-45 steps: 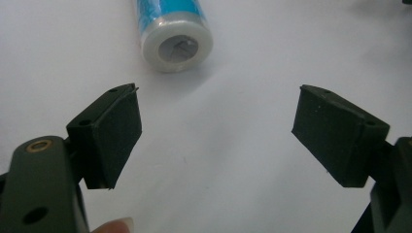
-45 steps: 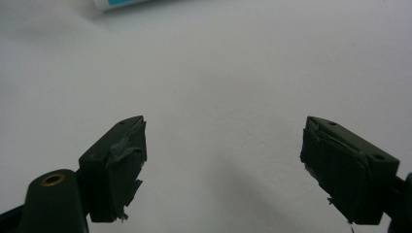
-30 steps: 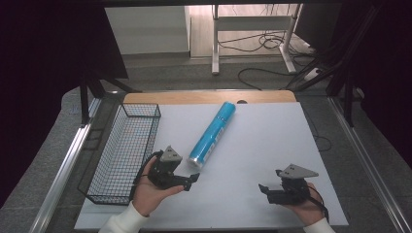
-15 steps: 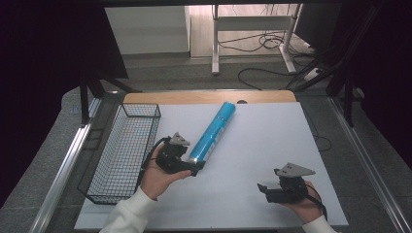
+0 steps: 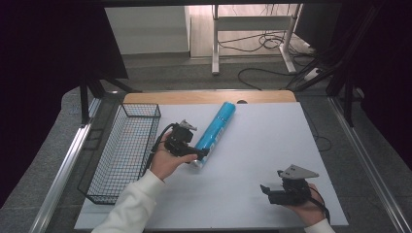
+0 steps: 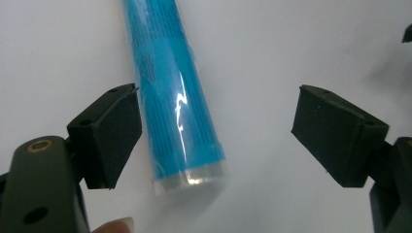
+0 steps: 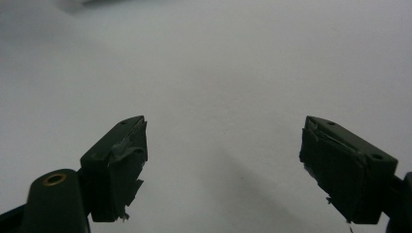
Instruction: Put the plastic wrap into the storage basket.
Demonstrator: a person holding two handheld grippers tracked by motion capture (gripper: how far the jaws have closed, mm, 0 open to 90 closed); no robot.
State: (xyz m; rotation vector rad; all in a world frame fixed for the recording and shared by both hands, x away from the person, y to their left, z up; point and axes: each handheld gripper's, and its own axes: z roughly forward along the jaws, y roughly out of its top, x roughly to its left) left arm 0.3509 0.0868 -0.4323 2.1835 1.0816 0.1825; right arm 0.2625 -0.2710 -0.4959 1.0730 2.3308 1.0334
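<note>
A long blue tube [image 5: 216, 132] in clear wrap lies slanted on the white table sheet [image 5: 252, 145]. My left gripper [image 5: 200, 154] is at the tube's near end, jaws open. In the left gripper view the tube's near end [image 6: 180, 131] lies between the jaws, close to the left pad [image 6: 114, 133] and well apart from the right pad; neither presses on it. My left gripper [image 6: 216, 131] stands wide there. My right gripper [image 5: 266, 190] rests near the front right of the table, open with nothing between its jaws [image 7: 223, 165].
A black wire basket [image 5: 124, 150] stands along the table's left side, close to my left hand. Bare wood [image 5: 209, 97] shows at the table's far edge. Metal rails run along both sides, and cables lie on the floor beyond.
My left gripper has moved forward and to the right, up to the blue tube's near end, which now lies between its jaws. The right gripper has stayed where it was.
</note>
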